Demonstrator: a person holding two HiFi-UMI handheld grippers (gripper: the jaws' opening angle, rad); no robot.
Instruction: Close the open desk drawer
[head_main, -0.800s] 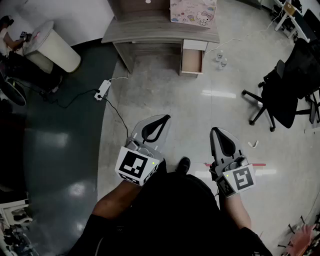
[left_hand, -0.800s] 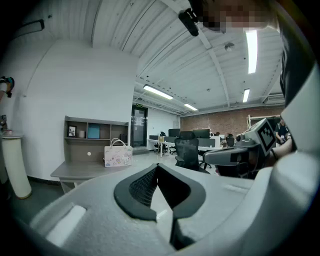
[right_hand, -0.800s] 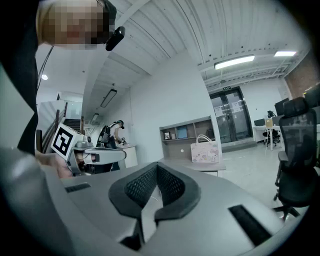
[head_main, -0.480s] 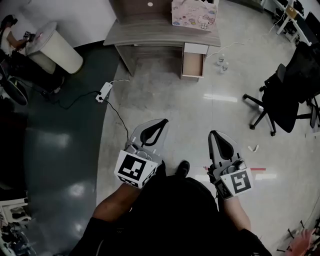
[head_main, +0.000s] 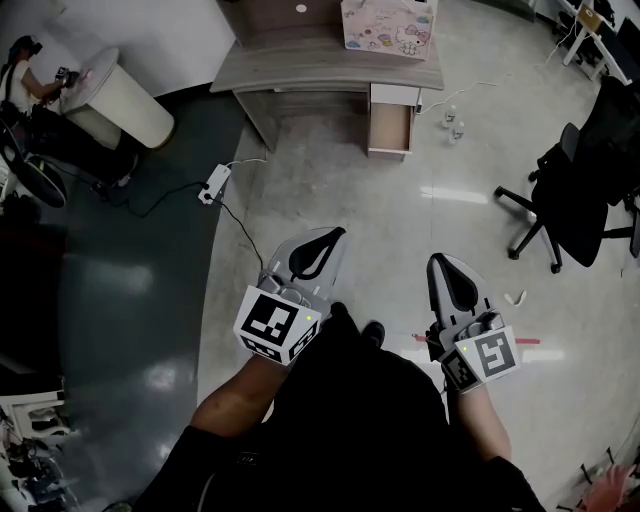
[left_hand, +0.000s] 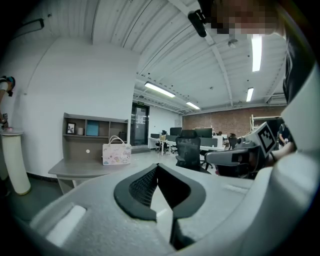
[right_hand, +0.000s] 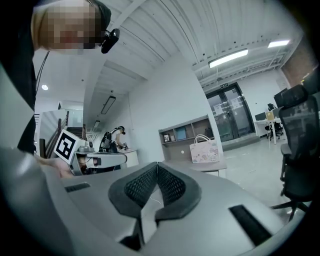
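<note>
— How do the jaws stand?
— Pressed together on nothing, left gripper (head_main: 333, 234) and right gripper (head_main: 436, 259) alike, unchanged from a moment ago.
— And the drawer?
— The drawer (head_main: 390, 128) still hangs open under the desk's (head_main: 300, 68) right end, well ahead of both grippers. It sits slightly lower in the head view than before.

Nothing here can actually be read. The pink bag (head_main: 388, 22) at the right back corner of the desk (head_main: 300, 65) shows only cartoon pictures. The green sign (left_hand: 141, 103) above the door (left_hand: 137, 125) is too small to read.
</note>
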